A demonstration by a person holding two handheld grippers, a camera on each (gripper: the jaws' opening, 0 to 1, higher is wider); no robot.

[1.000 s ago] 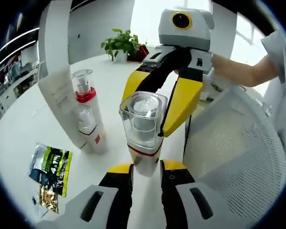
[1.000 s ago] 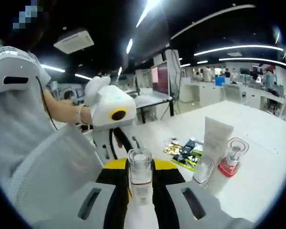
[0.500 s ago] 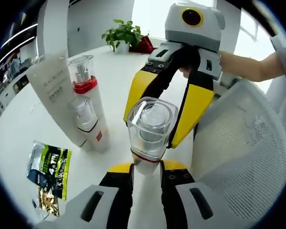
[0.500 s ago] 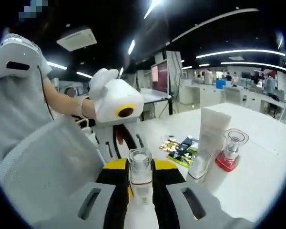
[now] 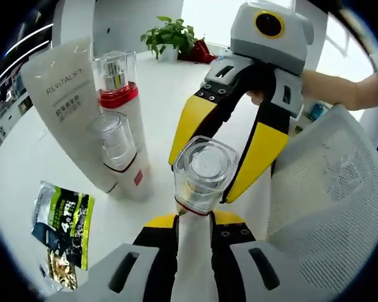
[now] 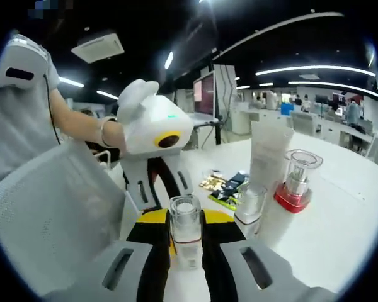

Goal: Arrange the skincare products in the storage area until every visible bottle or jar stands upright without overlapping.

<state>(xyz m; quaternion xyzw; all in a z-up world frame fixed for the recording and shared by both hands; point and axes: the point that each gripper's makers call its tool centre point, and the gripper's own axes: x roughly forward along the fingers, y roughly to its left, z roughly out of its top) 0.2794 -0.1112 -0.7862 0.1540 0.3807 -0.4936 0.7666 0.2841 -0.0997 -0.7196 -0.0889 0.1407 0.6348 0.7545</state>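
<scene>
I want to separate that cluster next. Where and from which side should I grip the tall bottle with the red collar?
Grip the tall bottle on its white body just below the red collar, jaws level, since it stands upright. Come from the open-table side, at the right in the left gripper view. The tube stands close on the other side and the short bottle crowds its front.

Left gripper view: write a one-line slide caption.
Both hand-held grippers grip one clear-capped bottle beside a tube and two pump bottles.
</scene>
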